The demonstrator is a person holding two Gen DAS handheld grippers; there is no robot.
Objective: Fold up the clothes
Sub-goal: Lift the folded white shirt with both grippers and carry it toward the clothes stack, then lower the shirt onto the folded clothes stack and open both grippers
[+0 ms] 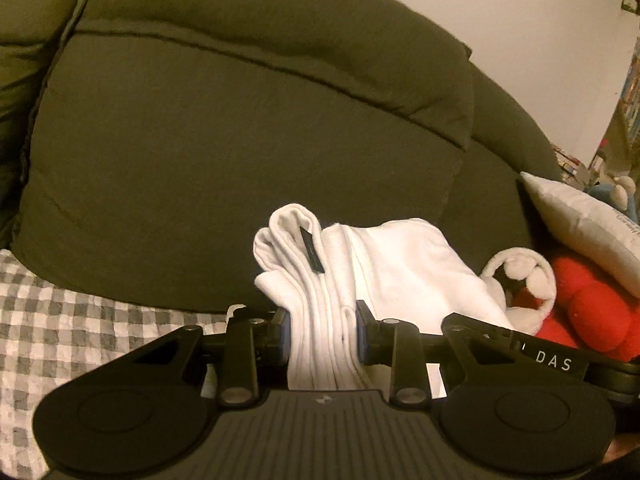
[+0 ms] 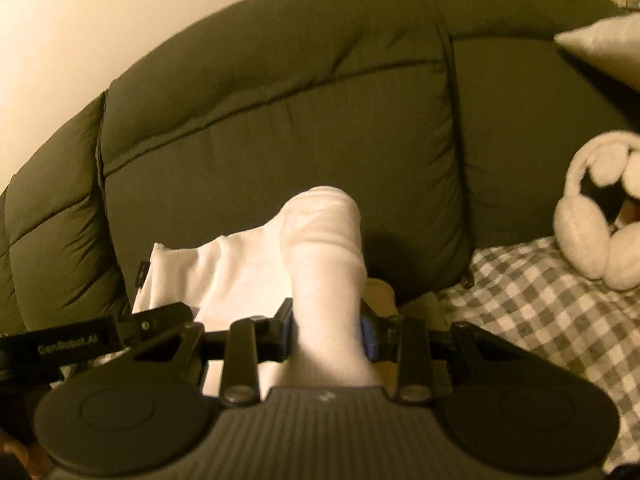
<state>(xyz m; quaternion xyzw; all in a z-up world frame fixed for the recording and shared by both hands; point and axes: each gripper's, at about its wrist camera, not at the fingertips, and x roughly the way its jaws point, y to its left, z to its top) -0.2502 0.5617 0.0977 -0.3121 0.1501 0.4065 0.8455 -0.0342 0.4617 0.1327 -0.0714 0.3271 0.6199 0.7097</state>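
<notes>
A white garment (image 1: 384, 264) with a small dark label is bunched and held up in front of the dark green sofa back. My left gripper (image 1: 322, 334) is shut on its ribbed, folded edge, which runs between the fingers toward the camera. In the right wrist view the same white garment (image 2: 224, 276) stretches leftward, and my right gripper (image 2: 328, 332) is shut on a rolled end that sticks up past the fingers. The other gripper's black body (image 2: 76, 344) shows at the left edge, close by.
The dark green sofa cushion (image 1: 240, 140) fills the background. A grey-and-white checked cover (image 2: 560, 320) lies on the seat. White fluffy earmuffs (image 2: 592, 232), a red plush toy (image 1: 592, 308) and a pale pillow (image 1: 584, 220) sit to the right.
</notes>
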